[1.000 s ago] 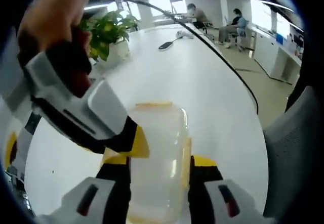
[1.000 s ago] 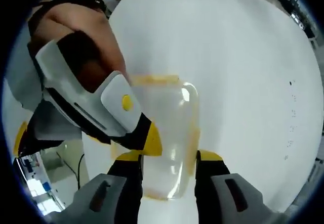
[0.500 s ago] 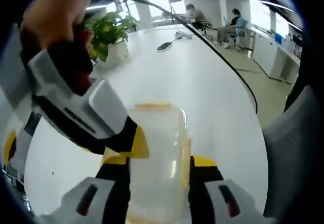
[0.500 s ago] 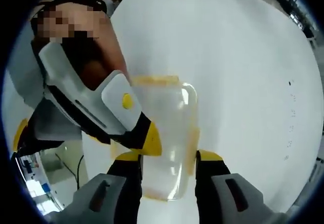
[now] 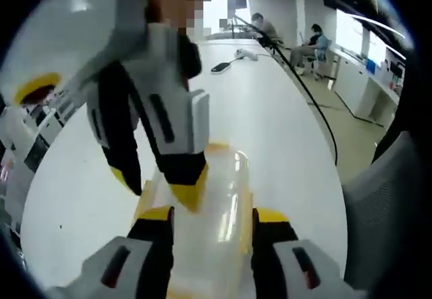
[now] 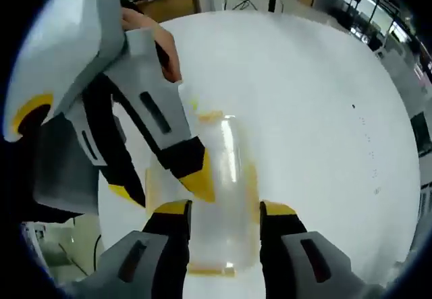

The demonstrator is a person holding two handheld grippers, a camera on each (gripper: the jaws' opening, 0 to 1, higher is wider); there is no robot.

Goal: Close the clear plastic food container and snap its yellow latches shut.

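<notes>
A: Left gripper view: one clear plastic food container (image 5: 206, 225) lies lengthwise on the white table (image 5: 270, 123), between the left gripper (image 5: 210, 226)'s two yellow-tipped jaws, which stand spread on either side. Whether they actually press its walls I cannot tell. The other gripper comes down from above with its jaws parted, one yellow tip on the lid's left part

B: And the right gripper view?

A: The same container (image 6: 223, 198) sits between the right gripper (image 6: 223, 218)'s spread jaws. Again, gripped or merely flanked, I cannot tell

B: How would it handle?

A: I judge it light, thin-walled and empty, so it would slide on the smooth table and flex if squeezed hard. Better to steady it by the long sides and press on the latches themselves

B: Counts?

A: One container, two grippers. The yellow latches (image 6: 251, 181) show as strips on the long sides and at the far end; I make out about three or four, blurred. Well beyond, one potless dark object and cable lie on the table, and two people sit in the distance
</notes>
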